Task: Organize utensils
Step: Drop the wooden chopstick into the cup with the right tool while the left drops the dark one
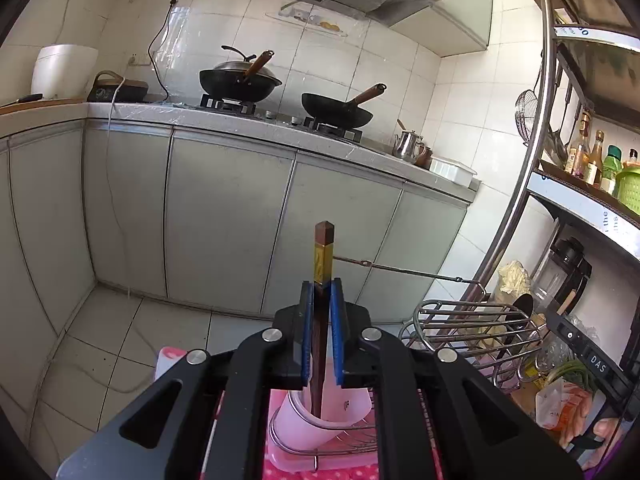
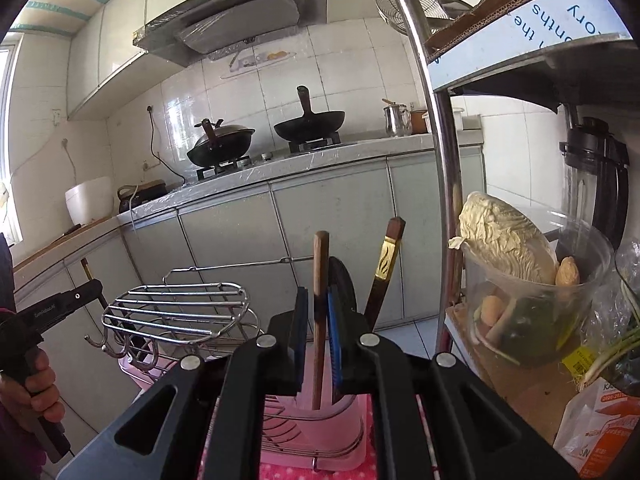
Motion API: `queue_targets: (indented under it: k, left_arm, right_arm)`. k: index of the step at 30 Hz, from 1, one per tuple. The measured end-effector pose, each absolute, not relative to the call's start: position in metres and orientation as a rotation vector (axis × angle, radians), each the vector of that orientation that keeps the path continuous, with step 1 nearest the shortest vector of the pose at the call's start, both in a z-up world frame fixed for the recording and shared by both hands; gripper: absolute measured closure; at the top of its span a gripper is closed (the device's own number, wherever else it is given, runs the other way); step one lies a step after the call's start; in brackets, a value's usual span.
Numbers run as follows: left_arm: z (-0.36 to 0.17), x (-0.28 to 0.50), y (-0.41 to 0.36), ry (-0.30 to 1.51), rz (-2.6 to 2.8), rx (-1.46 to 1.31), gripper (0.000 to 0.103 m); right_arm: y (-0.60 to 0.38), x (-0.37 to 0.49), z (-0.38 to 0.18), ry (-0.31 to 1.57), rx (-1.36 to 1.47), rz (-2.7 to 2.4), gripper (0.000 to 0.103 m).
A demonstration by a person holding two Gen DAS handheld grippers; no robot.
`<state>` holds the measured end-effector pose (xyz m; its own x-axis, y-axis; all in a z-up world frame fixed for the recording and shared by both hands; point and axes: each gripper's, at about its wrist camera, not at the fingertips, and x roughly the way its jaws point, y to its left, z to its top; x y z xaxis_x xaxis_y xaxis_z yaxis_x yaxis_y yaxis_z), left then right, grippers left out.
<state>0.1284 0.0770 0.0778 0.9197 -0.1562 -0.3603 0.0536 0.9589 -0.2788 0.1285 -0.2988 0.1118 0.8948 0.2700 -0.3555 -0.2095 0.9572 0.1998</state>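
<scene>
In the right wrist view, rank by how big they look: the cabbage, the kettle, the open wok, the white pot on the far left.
Largest to smallest, as they appear:
1. cabbage, though it sits far nearer the camera, so this says little about true size
2. open wok and white pot, too alike to separate
3. kettle

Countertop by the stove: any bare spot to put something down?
Bare counter shows between the open wok and the kettle, plus along its front edge. The left corner is crowded: white pot, black appliance.
</scene>
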Motion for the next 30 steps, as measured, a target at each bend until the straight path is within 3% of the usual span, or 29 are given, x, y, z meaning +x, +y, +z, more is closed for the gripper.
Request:
queue_targets:
  k: [2,3,4,7,13,22,30]
  left_arm:
    - [0.08,0.129,0.08,0.403,-0.102,-0.279,0.088]
    - [0.081,0.128,0.081,0.402,-0.097,-0.281,0.081]
    - [0.082,0.127,0.082,0.399,-0.091,-0.283,0.074]
    - [0.087,0.124,0.084,0.39,-0.089,-0.288,0.066]
    - [0.092,0.113,0.078,0.393,-0.089,-0.263,0.06]
    - [0.092,0.083,0.071,0.416,-0.083,-0.248,0.057]
    - [0.06,0.054,0.048,0.53,-0.094,-0.226,0.057]
  right_arm:
    - [-0.299,0.126,0.113,0.389,0.155,0.246,0.073]
    - [-0.3,0.125,0.114,0.391,0.154,0.249,0.066]
    - [-0.3,0.124,0.116,0.39,0.154,0.248,0.064]
    - [-0.303,0.122,0.12,0.395,0.151,0.243,0.063]
    - [-0.307,0.108,0.125,0.394,0.142,0.236,0.063]
    - [-0.306,0.073,0.127,0.412,0.163,0.246,0.063]
    - [-0.283,0.049,0.092,0.568,0.178,0.331,0.063]
